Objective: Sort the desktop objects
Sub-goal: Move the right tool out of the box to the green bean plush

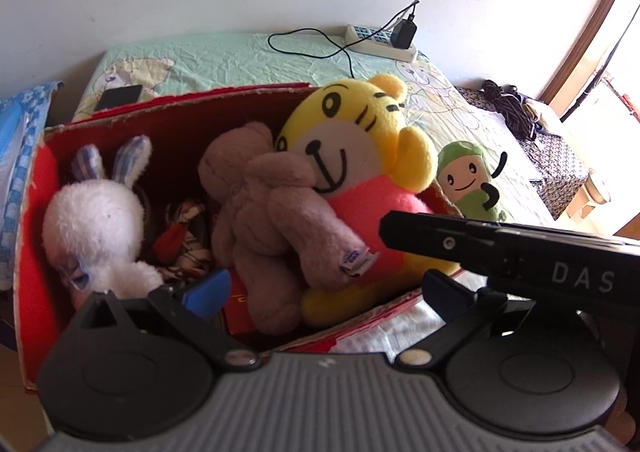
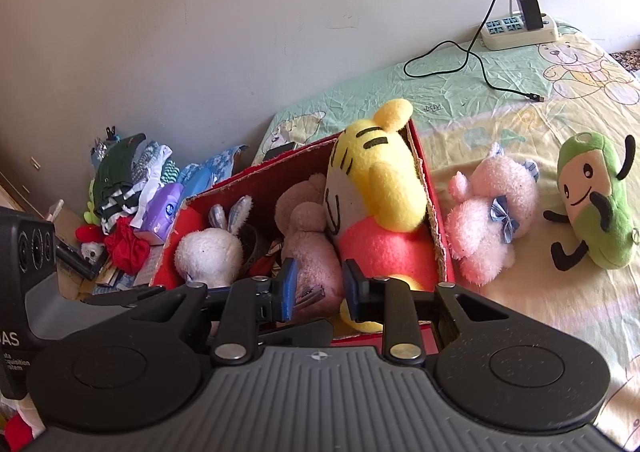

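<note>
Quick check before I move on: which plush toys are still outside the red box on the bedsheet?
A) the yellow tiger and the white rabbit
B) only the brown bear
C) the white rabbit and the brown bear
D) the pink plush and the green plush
D: the pink plush and the green plush lie on the bedsheet to the right of the red box, while the white rabbit, brown bear and yellow tiger sit inside it.

A pale green bedsheet printed with cartoon bears (image 2: 500, 100) covers the bed. At its far edge against the off-white wall (image 2: 240, 32) lies a white power strip (image 2: 516, 30) with a black charger (image 2: 529, 10) plugged in; the charger's thin black cable (image 2: 452, 64) loops across the sheet. Beyond the sheet's left end sits a heap of folded clothes (image 2: 128, 188).
</note>
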`<state>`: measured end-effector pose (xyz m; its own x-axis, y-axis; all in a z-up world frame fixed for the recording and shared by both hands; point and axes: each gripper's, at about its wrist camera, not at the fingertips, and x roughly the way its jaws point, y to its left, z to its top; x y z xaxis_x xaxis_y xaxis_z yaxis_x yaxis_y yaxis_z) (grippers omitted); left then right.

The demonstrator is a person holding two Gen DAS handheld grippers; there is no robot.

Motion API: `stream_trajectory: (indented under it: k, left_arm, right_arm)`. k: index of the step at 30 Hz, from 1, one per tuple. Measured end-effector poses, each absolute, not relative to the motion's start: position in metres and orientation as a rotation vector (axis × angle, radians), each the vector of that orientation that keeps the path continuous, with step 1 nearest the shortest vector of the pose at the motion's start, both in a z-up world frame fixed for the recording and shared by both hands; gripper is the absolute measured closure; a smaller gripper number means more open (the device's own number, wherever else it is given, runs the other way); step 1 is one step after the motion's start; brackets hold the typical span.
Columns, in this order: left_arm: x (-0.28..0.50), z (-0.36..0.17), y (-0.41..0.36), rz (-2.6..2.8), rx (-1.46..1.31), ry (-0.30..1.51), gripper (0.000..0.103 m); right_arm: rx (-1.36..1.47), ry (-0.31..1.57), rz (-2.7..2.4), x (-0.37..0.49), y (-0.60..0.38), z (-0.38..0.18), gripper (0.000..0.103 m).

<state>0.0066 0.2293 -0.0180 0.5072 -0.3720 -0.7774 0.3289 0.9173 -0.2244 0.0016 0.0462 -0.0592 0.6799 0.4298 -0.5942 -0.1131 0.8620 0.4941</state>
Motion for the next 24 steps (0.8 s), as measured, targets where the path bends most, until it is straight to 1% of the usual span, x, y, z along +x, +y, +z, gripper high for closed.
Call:
stream_trajectory:
  k: [6, 12, 17, 24]
  left_arm:
    - [-0.001, -0.014, 0.228, -0.357, -0.030, 0.940, 0.001]
    - [-0.007, -0.007, 0.215, -0.280, -0.021, 0.916, 0.001]
    - [-0.018, 0.001, 0.198, -0.214, 0.011, 0.888, 0.001]
    - [-0.036, 0.027, 0.166, -0.205, 0.007, 0.803, 0.001]
  right_arm:
    - [0.448, 0.752, 0.372, 0.001, 0.044, -0.060, 0.069]
    - [0.437, 0.752, 0.463, 0.002, 0.035, -0.058, 0.068]
    - [0.468, 0.725, 0.523, -0.005, 0.004, -0.056, 0.068]
    - [0.519, 0.689, 0.543, -0.011, -0.056, -0.058, 0.067]
